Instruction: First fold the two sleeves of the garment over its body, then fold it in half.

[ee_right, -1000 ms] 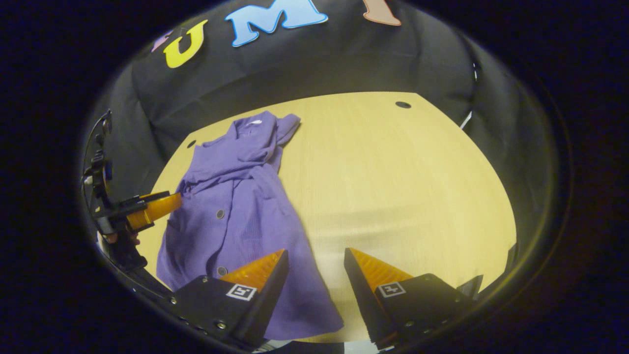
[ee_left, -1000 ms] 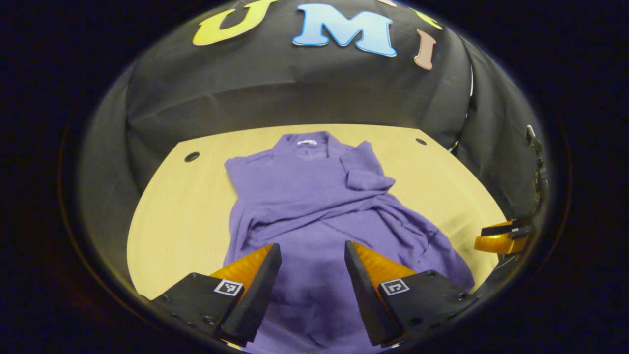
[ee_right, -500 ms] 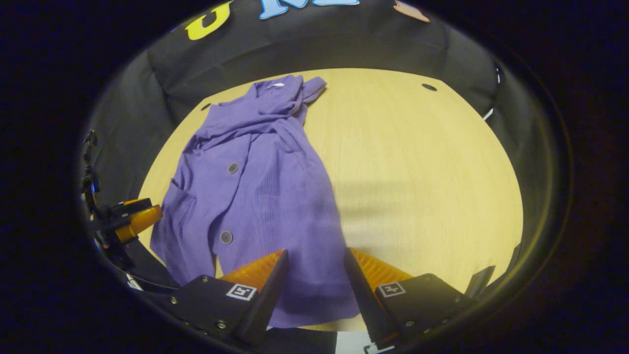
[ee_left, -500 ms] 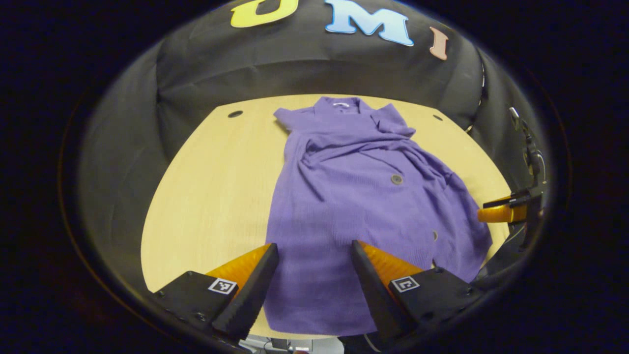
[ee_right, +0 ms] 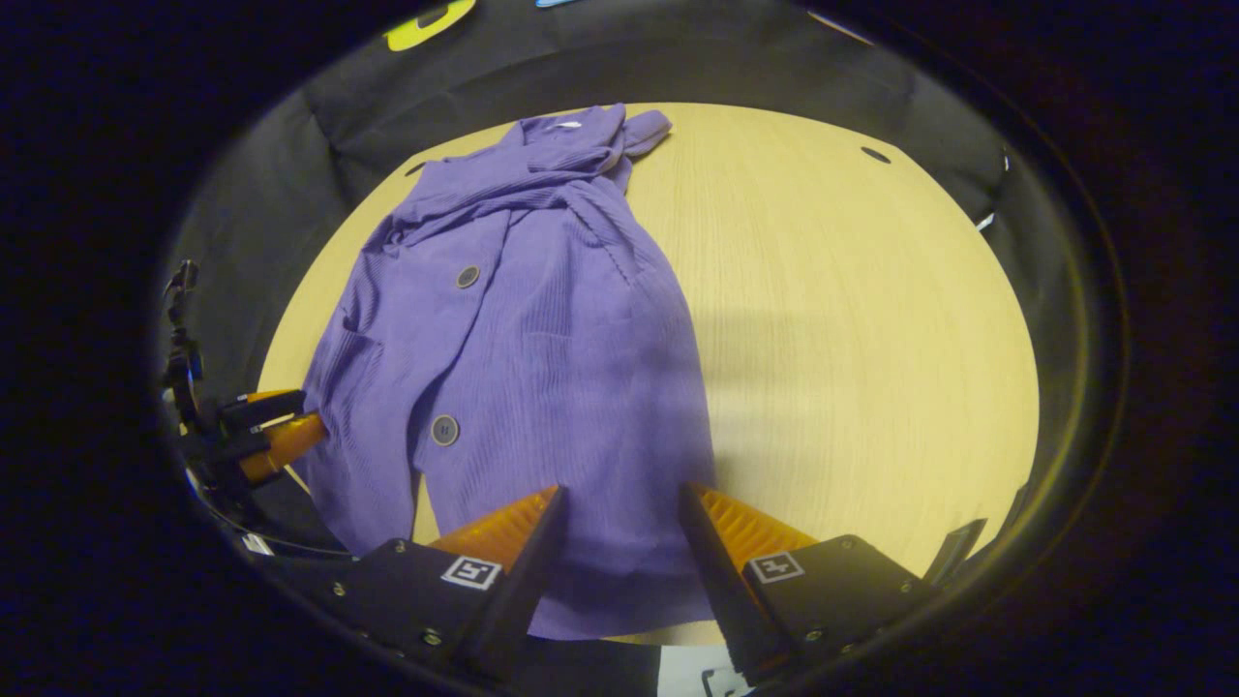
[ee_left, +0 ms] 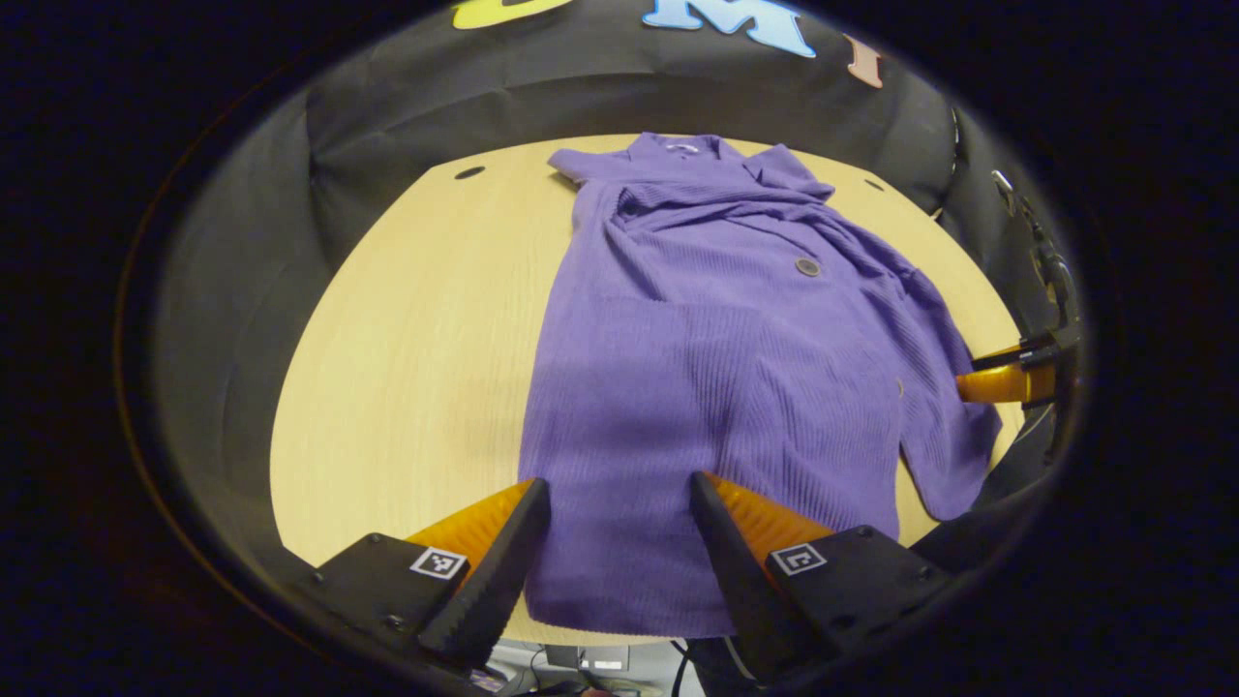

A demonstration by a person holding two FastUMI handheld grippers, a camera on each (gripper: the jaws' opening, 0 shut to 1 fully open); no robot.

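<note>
Purple garment [ee_left: 716, 378] lies spread lengthwise on the wooden bench [ee_left: 407, 339] in the left gripper view, its collar at the far edge and its hem at the near edge, with both sleeves bunched across the upper body. The left gripper [ee_left: 615, 528] hangs above the hem at the near edge, its fingers apart and nothing between them. The right gripper [ee_left: 1012, 373] shows at the bench's right edge, just beside the garment's side; from here I cannot tell how its fingers stand.

In the right gripper view, the garment [ee_right: 523, 329] covers the left half of the bench [ee_right: 852, 329]. The right gripper [ee_right: 615, 523] hovers over the hem, fingers apart and holding nothing. The left gripper [ee_right: 266, 431] sits by the garment's left side near the bench's near-left edge.
</note>
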